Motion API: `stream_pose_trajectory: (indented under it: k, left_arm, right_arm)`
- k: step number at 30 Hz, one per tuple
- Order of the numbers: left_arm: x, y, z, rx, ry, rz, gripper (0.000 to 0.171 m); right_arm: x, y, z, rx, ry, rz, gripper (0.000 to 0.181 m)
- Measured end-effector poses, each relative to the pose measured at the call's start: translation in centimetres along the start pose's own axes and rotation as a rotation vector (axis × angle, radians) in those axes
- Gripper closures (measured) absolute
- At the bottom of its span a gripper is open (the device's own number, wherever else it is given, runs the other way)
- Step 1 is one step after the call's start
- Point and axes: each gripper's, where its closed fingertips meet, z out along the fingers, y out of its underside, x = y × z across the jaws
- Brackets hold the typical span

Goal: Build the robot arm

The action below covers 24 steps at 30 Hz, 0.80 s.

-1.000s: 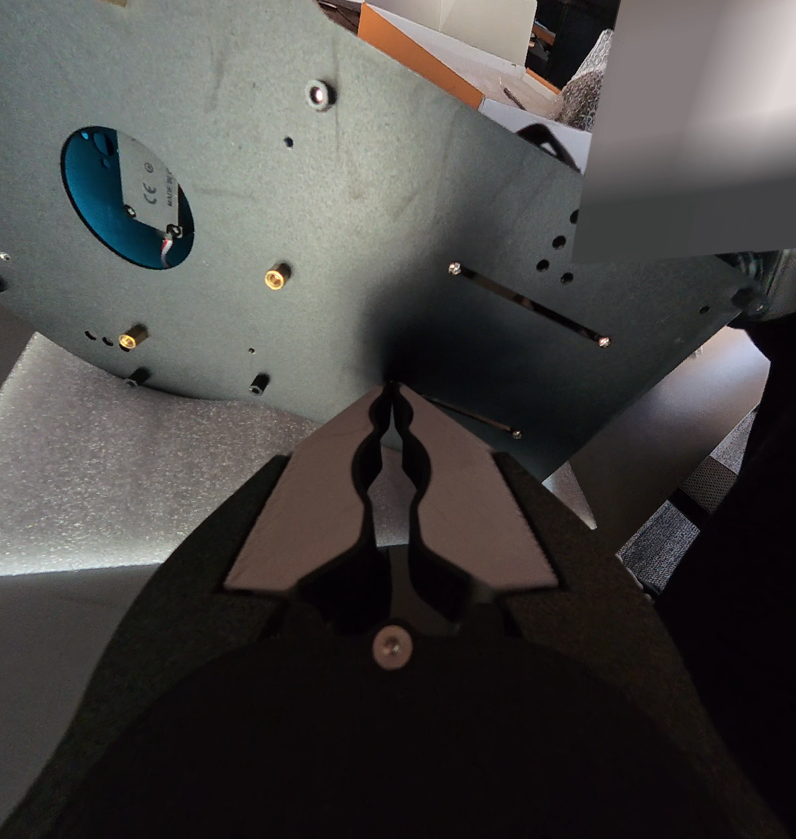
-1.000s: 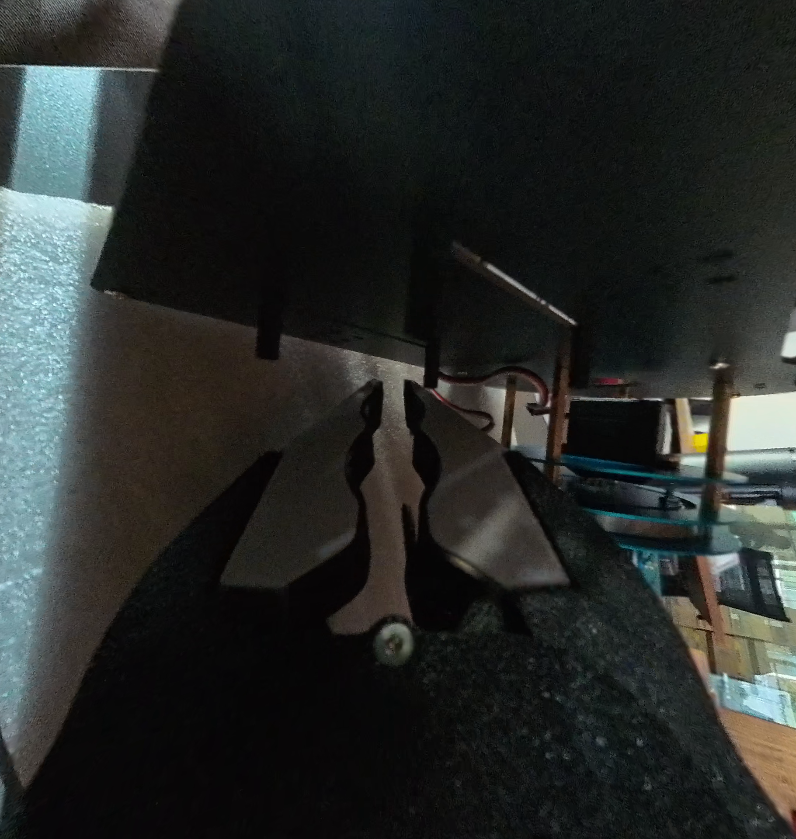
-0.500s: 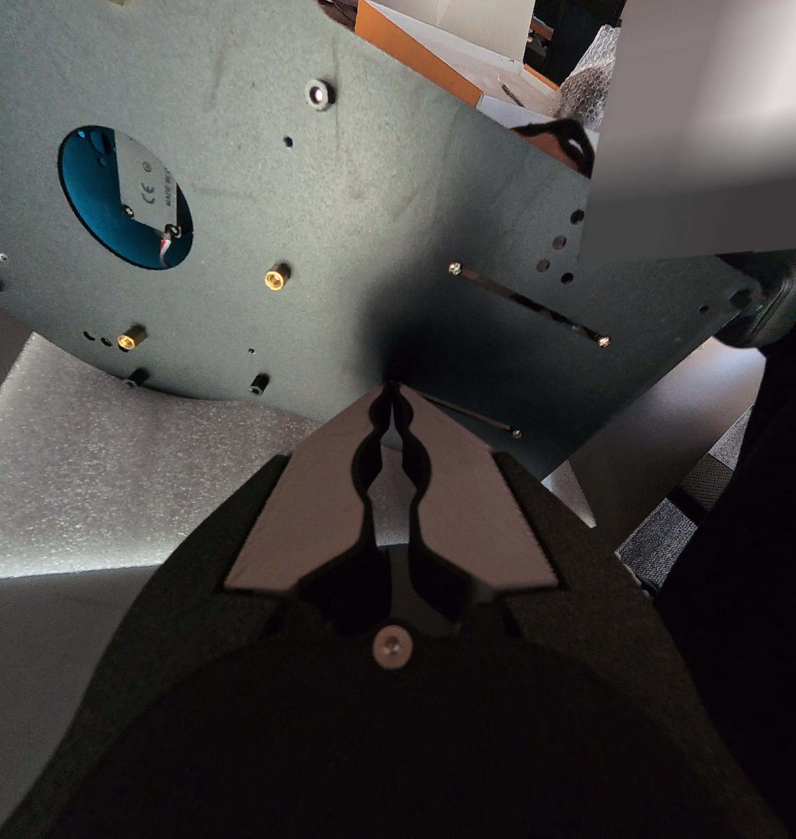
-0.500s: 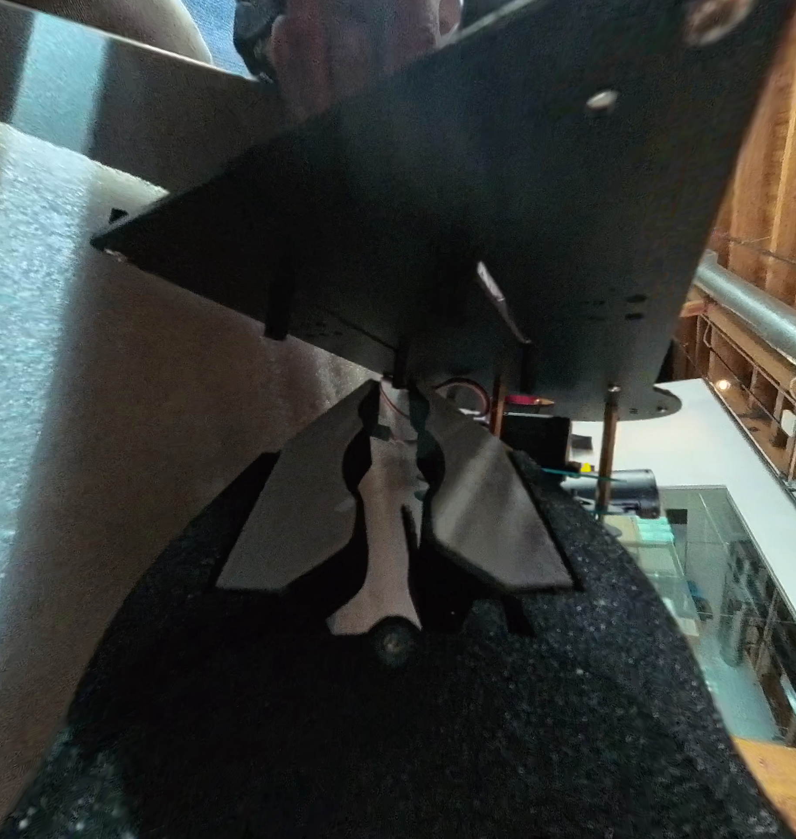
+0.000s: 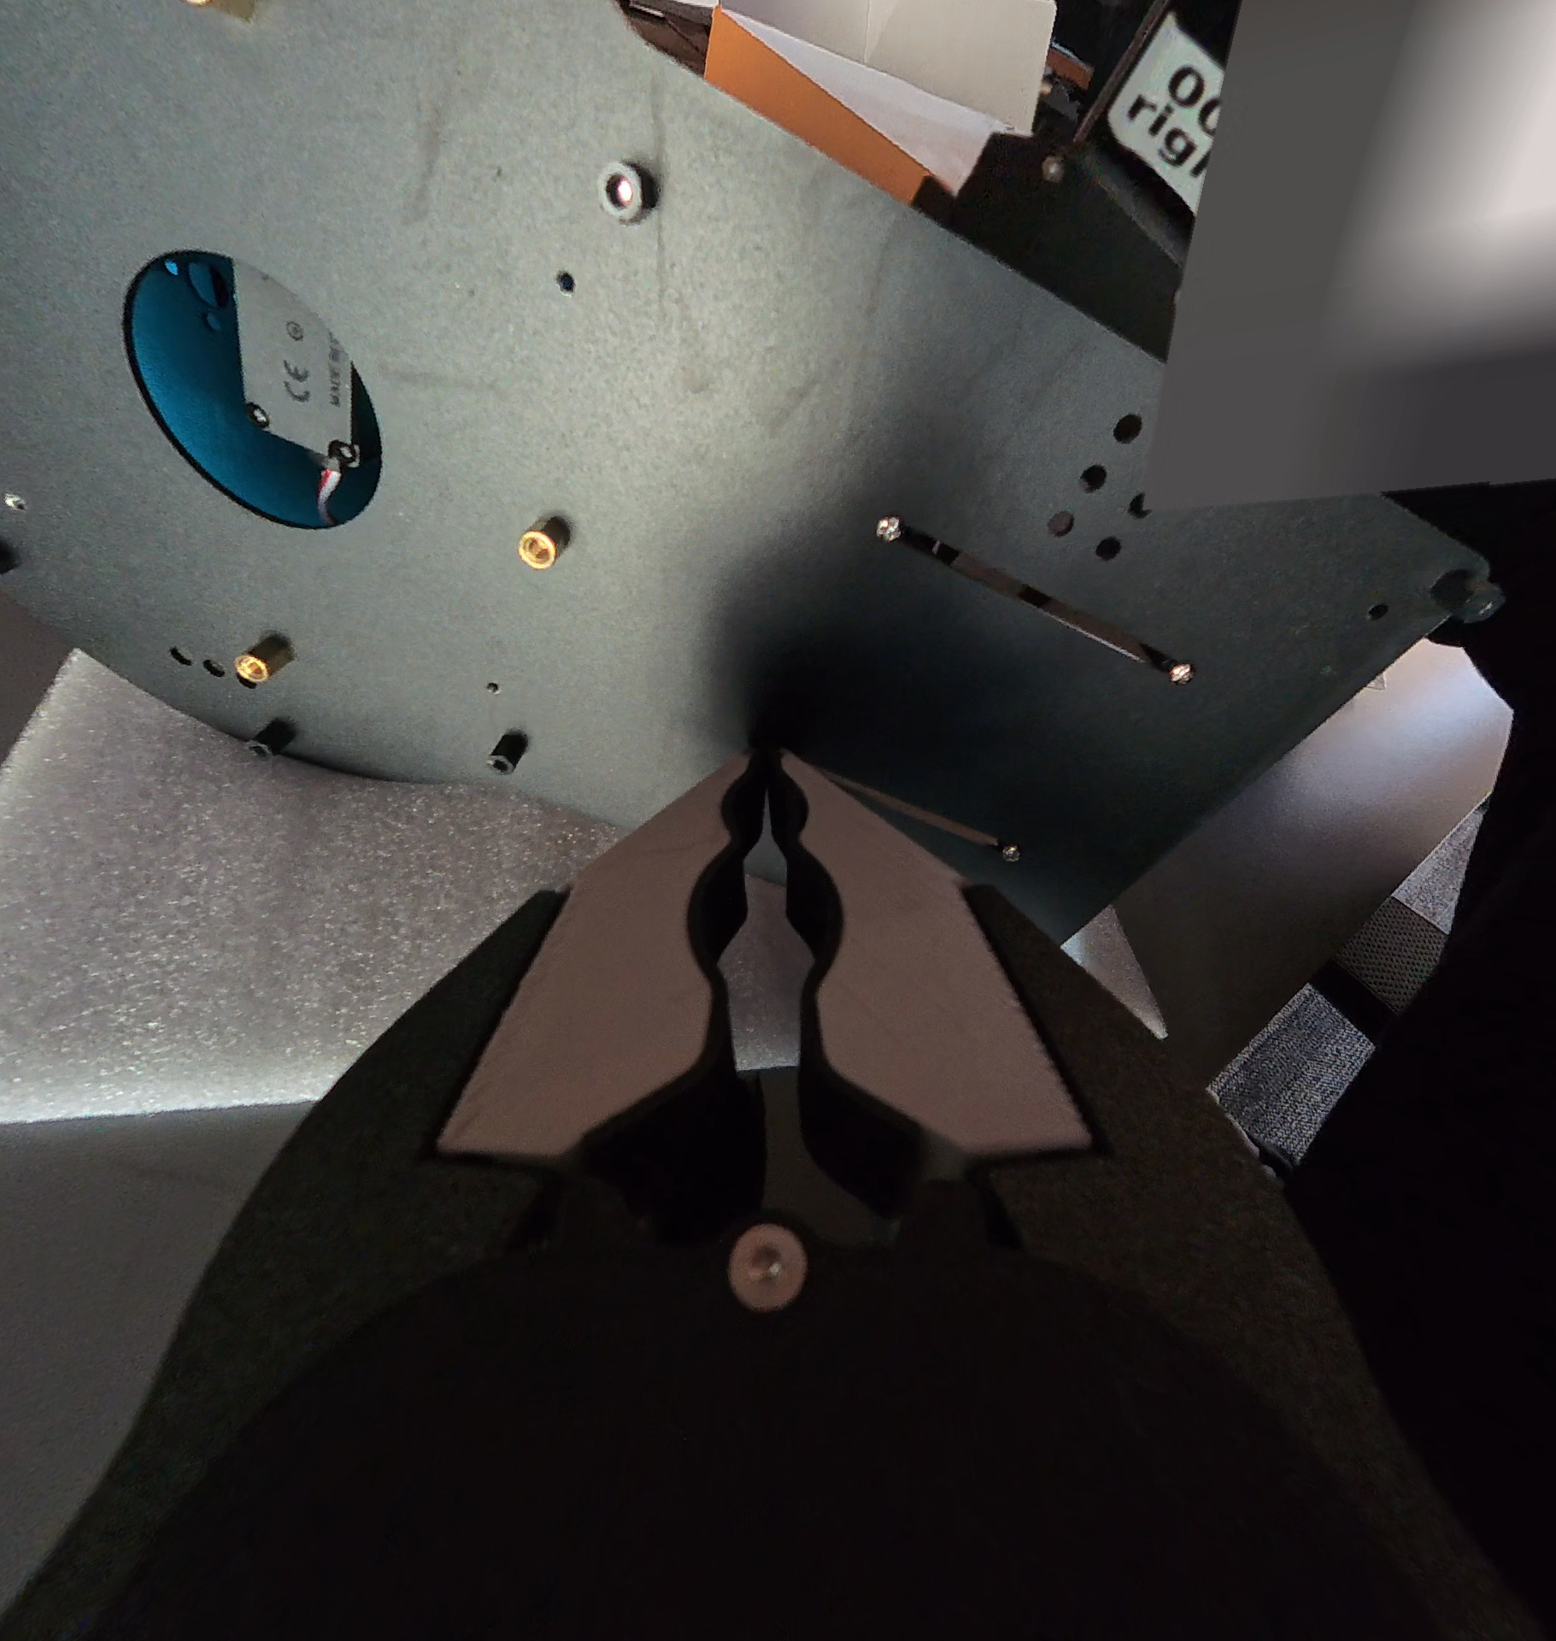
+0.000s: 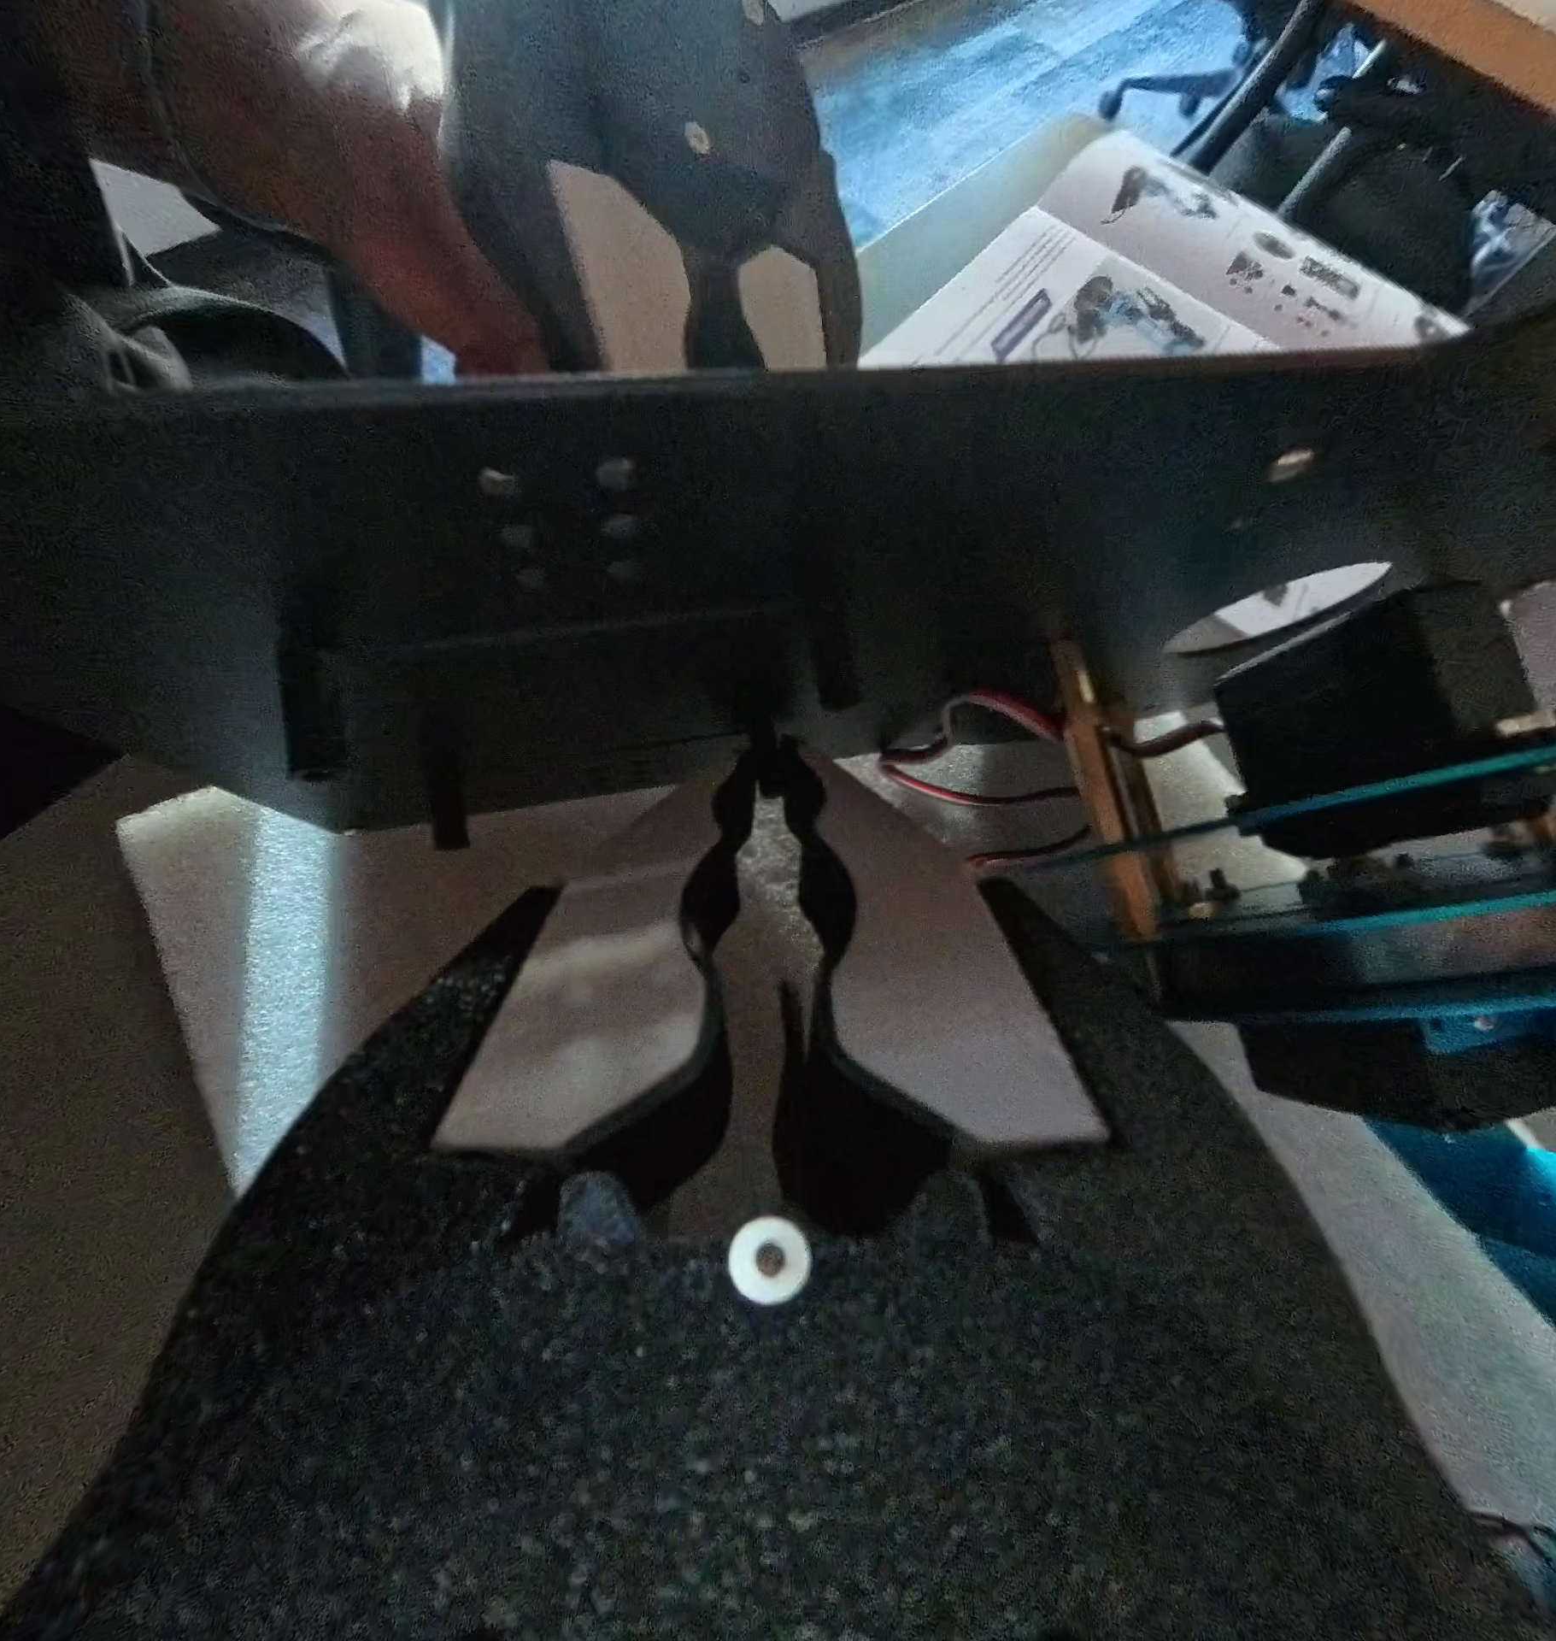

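A dark grey metal plate (image 5: pixel 667 400) with a round hole (image 5: pixel 250 391), brass standoffs (image 5: pixel 543 542) and slots is held tilted above white foam (image 5: pixel 179 932). My left gripper (image 5: pixel 770 755) is shut on the plate's near edge. In the right wrist view the plate (image 6: pixel 934 497) lies across the frame. My right gripper (image 6: pixel 770 755) is closed on a short black post under the plate. Blue clear layers (image 6: pixel 1378 888), a black motor block (image 6: pixel 1360 693) and red, white and black wires (image 6: pixel 978 764) hang below it. The left gripper (image 6: pixel 721 346) shows at the plate's far edge.
A person's hand (image 6: pixel 357 178) holds the left gripper. An open printed booklet (image 6: pixel 1156 266) lies beyond the plate. An orange and white box (image 5: pixel 845 115) stands behind it. The right gripper's black body (image 5: pixel 1076 231) shows at the top right. Foam (image 6: pixel 250 932) covers the table. My two grippers' fingertips are within a few centimetres of each other. The black motor block (image 6: pixel 1360 693) sits 10 cm or so from the ends of my right fingers.
The right gripper has swung from looking under the plate to facing it level, and its tips have closed on the black post. The left gripper has stayed shut on the plate's edge.
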Motion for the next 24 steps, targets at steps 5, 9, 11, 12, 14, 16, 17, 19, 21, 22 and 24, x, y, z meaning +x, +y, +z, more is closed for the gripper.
stream_pose_trajectory:
  k: [5,9,11,12,14,16,17,19,21,22,24]
  left_arm:
    - [0.0,0.0,0.1,0.000,0.009,0.000,0.171]
    - [0.0,0.0,0.1,-0.001,0.006,0.003,0.171]
    - [0.0,0.0,0.1,0.002,0.004,0.002,0.171]
    - [0.0,0.0,0.1,0.003,0.004,-0.002,0.171]
    - [0.0,0.0,0.1,0.005,0.004,-0.005,0.171]
    - [0.0,0.0,0.1,0.005,0.003,-0.005,0.171]
    - [0.0,0.0,0.1,0.005,0.004,-0.006,0.171]
    - [0.0,0.0,0.1,0.006,0.003,-0.007,0.171]
    - [0.0,0.0,0.1,0.007,0.001,-0.006,0.171]
    - [0.0,0.0,0.1,0.008,0.001,-0.006,0.171]
    - [0.0,0.0,0.1,0.008,0.001,-0.008,0.171]
  right_arm:
    - [-0.1,0.3,-0.3,-0.034,0.202,-0.345,0.168]
    - [0.8,1.1,0.1,-0.093,0.460,-0.706,0.163]
    - [1.0,0.6,0.0,-0.080,0.501,-0.735,0.171]
    - [1.2,0.4,0.0,-0.082,0.513,-0.724,0.176]
    - [1.3,0.5,0.1,-0.093,0.488,-0.697,0.177]
    - [1.0,0.7,0.2,-0.117,0.355,-0.522,0.178]
    - [0.8,0.8,0.3,-0.112,0.239,-0.341,0.178]
    - [0.2,0.9,0.4,-0.060,0.034,-0.041,0.178]
    - [0.0,0.9,0.5,-0.052,-0.054,0.066,0.178]
    - [0.0,0.9,0.5,-0.054,-0.048,0.056,0.178]
    - [0.1,0.9,0.5,-0.059,0.007,-0.002,0.177]
